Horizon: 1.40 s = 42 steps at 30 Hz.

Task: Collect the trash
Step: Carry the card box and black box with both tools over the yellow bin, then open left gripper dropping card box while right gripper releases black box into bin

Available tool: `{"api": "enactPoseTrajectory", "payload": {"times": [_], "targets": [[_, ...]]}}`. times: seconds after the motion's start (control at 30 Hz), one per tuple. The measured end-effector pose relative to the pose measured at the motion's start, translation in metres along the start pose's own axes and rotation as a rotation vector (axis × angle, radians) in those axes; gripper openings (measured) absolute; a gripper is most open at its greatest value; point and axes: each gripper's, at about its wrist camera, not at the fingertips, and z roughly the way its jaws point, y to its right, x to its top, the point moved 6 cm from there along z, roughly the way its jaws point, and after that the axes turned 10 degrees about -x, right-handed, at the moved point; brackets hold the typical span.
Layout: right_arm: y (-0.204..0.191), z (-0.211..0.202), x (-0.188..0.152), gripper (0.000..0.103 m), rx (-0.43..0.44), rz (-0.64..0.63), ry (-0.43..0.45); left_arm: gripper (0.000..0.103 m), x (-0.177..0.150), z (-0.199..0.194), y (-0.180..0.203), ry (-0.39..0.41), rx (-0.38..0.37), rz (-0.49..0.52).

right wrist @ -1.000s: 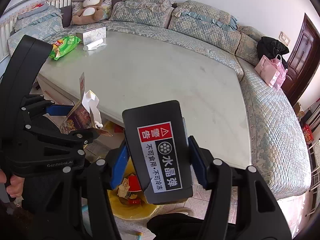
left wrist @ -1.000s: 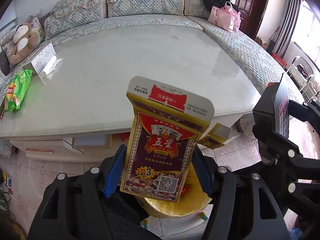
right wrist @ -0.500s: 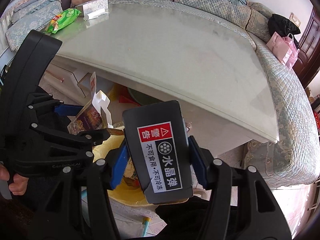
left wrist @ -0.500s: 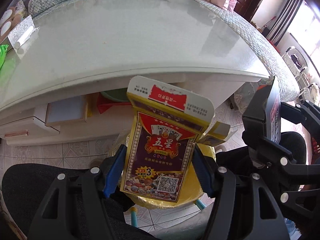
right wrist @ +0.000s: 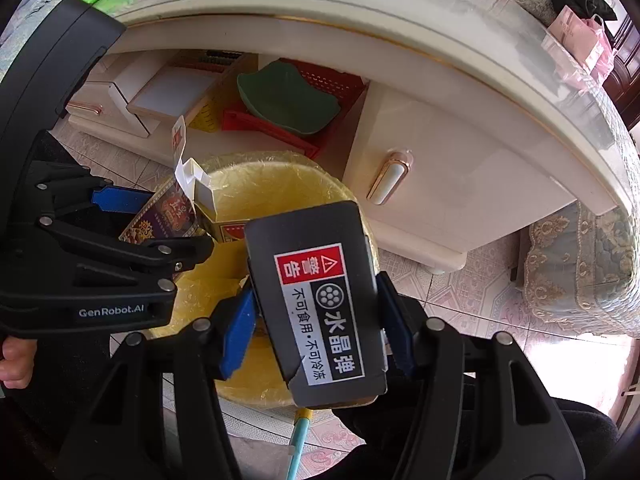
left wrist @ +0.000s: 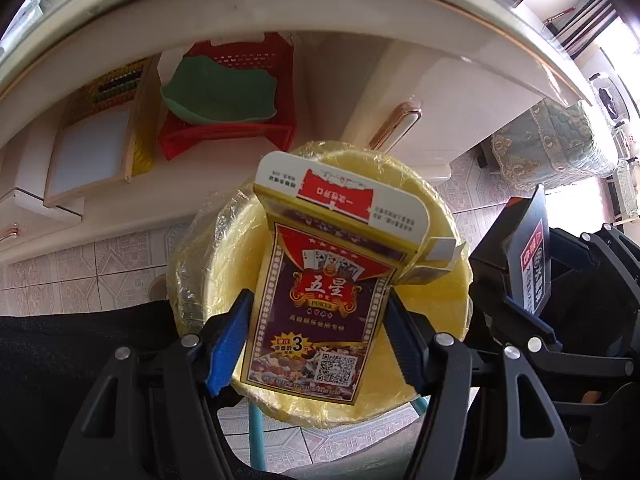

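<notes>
Trash is in both grippers, right over the bin [left wrist: 224,240] w/ its yellow liner: left gripper [left wrist: 318,322] pinches an open card box [left wrist: 320,300], right gripper [right wrist: 316,312] pinches a black box [right wrist: 320,300]. Risk — the card box's loose flap could catch on the near rim and tip it onto the floor tiles [right wrist: 472,288]. Both grippers sit close together, so dropping both at once could knock one box off the rim.

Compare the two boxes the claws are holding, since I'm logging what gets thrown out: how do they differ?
The playing-card box in the left claw is colourful purple, red and gold cardboard; the black box in the right claw is plain dark with one warning label. The card box's top flap stands open; the black box shows none. Both are clamped over the yellow-lined bin.
</notes>
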Motion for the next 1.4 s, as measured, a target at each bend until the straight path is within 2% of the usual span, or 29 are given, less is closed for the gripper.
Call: {"api": "enactPoseTrajectory", "payload": {"times": [0.3, 0.57, 0.73, 0.87, 0.9, 0.93, 1.0, 1.1, 1.17, 1.4], "targets": [[-0.012, 0.046, -0.017, 0.057, 0.049, 0.021, -0.091, 0.063, 0.002, 0.048, -0.017, -0.094, -0.016, -0.036], [-0.022, 0.063, -0.023, 0.057, 0.109, 0.024, -0.135, 0.063, 0.002, 0.075, -0.027, -0.157, -0.018, -0.073], [-0.023, 0.068, -0.022, 0.057, 0.124, 0.024, -0.146, 0.063, 0.002, 0.085, -0.033, -0.187, -0.091, -0.124], [-0.025, 0.070, -0.022, 0.057, 0.120, 0.013, -0.150, 0.064, 0.004, 0.087, -0.043, -0.187, -0.092, -0.156], [-0.026, 0.070, -0.022, 0.059, 0.117, 0.008, -0.152, 0.064, 0.004, 0.088, -0.044, -0.192, -0.098, -0.165], [-0.028, 0.071, -0.022, 0.067, 0.112, 0.004, -0.154, 0.064, 0.003, 0.089, -0.045, -0.198, -0.105, -0.170], [-0.029, 0.069, -0.023, 0.074, 0.105, -0.003, -0.151, 0.070, 0.001, 0.090, -0.046, -0.216, -0.087, -0.173], [-0.031, 0.068, -0.022, 0.074, 0.108, -0.004, -0.146, 0.074, 0.001, 0.093, -0.045, -0.219, -0.052, -0.142], [-0.031, 0.069, -0.022, 0.074, 0.106, -0.003, -0.150, 0.081, 0.003, 0.090, -0.043, -0.207, -0.036, -0.120], [-0.030, 0.071, -0.022, 0.074, 0.099, -0.004, -0.154, 0.084, 0.004, 0.088, -0.043, -0.200, 0.008, -0.107]]}}
